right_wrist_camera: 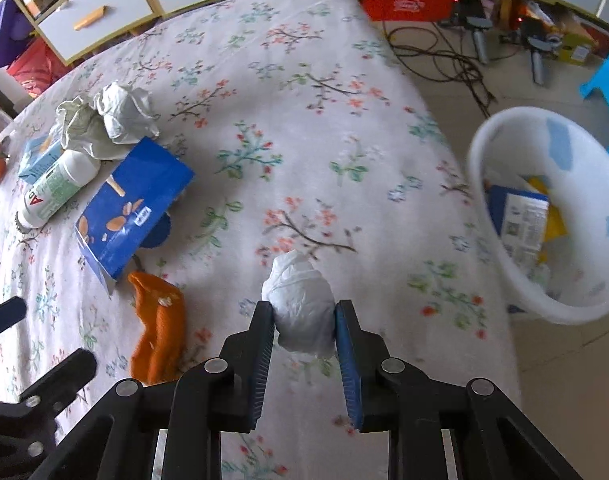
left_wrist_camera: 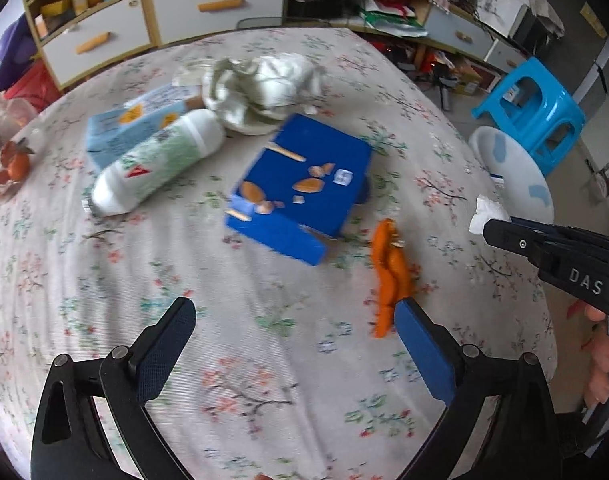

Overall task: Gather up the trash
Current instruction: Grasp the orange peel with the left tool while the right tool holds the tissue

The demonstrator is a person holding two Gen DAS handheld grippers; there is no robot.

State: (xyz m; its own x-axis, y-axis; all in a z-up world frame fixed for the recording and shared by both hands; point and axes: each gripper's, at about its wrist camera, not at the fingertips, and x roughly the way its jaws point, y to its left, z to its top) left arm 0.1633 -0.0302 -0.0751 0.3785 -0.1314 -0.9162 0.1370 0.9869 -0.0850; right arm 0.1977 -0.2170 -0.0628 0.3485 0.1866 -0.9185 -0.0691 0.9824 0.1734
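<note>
**White wad pinched over the flowered cloth**

The right gripper (right_wrist_camera: 304, 312) has its blue ribbed pads clamped on a crumpled white tissue ball (right_wrist_camera: 300, 300), soft and creased, held above the floral tablecloth (right_wrist_camera: 304, 120). To its right, on the floor, stands a round white plastic bin (right_wrist_camera: 504, 272) with printed paper inside. The left gripper (left_wrist_camera: 294, 312) hangs with jaws spread wide and empty, an orange peel (left_wrist_camera: 390, 276) lying twisted by its right finger. Further off rest a glossy blue box (left_wrist_camera: 304, 184), a smooth white bottle (left_wrist_camera: 160, 164) on its side and rumpled whitish wrappers (left_wrist_camera: 260, 88)
</note>
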